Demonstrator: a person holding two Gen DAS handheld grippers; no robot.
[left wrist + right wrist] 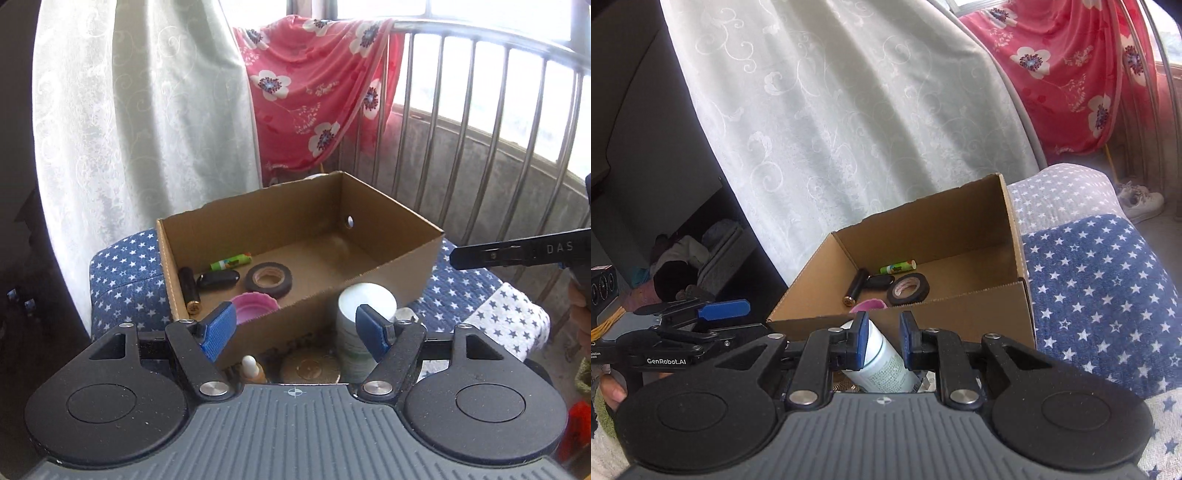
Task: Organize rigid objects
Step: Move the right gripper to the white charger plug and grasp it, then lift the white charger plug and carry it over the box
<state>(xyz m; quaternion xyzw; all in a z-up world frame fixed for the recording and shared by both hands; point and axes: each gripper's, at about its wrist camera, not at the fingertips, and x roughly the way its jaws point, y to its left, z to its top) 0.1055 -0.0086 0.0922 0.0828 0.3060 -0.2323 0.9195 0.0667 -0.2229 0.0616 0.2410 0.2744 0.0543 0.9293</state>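
An open cardboard box stands on a blue star-print cushion. In it lie a black tape roll, a pink lid, a black fob, a dark battery and a green tube. My left gripper is open in front of the box; a white bottle stands near its right finger. A round metal tin and a small dropper bottle lie below. My right gripper is partly open above the white bottle, not touching it. The box shows behind it.
A white curtain hangs behind the box on the left. A red floral cloth hangs over a metal railing at the back right. The star-print cushion extends right of the box. White shoes lie on the floor beyond.
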